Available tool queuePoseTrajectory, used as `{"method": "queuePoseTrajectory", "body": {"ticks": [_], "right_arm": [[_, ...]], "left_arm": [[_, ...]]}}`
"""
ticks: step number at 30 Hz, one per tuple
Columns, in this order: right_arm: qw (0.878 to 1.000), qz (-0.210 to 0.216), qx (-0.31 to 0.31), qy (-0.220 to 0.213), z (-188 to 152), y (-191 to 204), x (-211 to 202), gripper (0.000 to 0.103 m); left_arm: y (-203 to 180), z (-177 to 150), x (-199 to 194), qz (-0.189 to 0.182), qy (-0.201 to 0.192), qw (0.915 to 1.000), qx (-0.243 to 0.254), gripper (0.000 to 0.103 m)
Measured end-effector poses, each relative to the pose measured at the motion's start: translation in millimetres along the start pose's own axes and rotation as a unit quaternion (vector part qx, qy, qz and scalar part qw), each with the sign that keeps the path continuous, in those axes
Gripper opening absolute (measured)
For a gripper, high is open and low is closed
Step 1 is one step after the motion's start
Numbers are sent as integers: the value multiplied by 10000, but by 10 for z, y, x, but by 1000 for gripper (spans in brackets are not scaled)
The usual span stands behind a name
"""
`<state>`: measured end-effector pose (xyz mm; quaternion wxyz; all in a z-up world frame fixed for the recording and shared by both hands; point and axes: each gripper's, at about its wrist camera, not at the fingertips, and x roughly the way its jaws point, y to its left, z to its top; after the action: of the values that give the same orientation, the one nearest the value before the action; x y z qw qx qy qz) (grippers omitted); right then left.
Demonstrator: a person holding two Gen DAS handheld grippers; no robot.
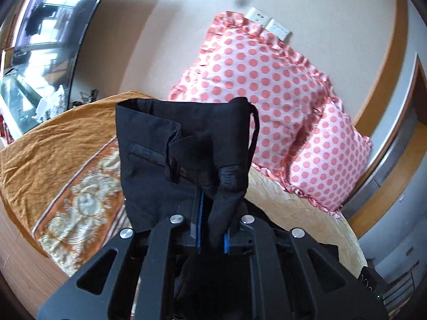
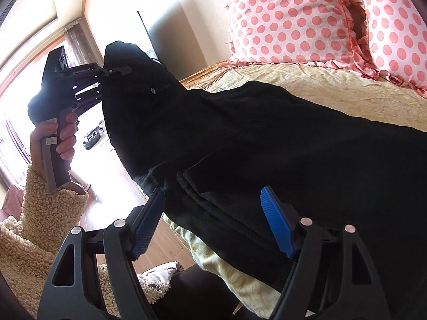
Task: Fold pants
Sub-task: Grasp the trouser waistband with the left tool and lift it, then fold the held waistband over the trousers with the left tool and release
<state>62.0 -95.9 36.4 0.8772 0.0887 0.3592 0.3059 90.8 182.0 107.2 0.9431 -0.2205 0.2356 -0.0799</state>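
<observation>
The black pants [image 2: 240, 138] lie across the bed, with one end lifted. My left gripper [image 1: 212, 229] is shut on the waistband end of the pants [image 1: 181, 144], which stands up in front of its camera with a drawstring hanging at the right. In the right wrist view the left gripper [image 2: 117, 70] holds that end up in the air at the left. My right gripper [image 2: 213, 200] is open, its blue pads either side of the folded pant edge near the bed's front edge, not gripping it.
Two pink polka-dot pillows [image 1: 256, 85] lean against the wall at the head of the bed. An orange patterned bedspread [image 1: 61, 144] covers the bed; a cream cover [image 2: 320, 85] lies under the pants. The bed edge and wooden floor [image 2: 165, 242] are at the lower left.
</observation>
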Motion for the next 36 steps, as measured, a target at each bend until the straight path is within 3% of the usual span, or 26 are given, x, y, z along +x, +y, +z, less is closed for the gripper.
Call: {"method": "queuePoseTrajectory", "body": {"ticks": [8,13,22,27,36], "right_arm": [[9988,-272,318,-260,-111,-268,-283,76],[9959,-565,568,-432,-225,-467,-498,76],[9879,-1206,744,-632,-459,-661,-878,77],[9843,-1414,786,-708,-568,-719,-1061,77],[9757,-1943,701,-733,-776,-773,-1358,78]], "left_arm": [[-965,-125,299,-1081,393,9918,556,10],[-1495,-305,561,-1459,754,9828,849,10],[-2279,-966,982,-1972,1671,9547,1477,8],[-2568,-1181,927,-2305,1675,9440,1667,8],[-2788,-1911,1126,-2088,2379,9193,2341,10]]}}
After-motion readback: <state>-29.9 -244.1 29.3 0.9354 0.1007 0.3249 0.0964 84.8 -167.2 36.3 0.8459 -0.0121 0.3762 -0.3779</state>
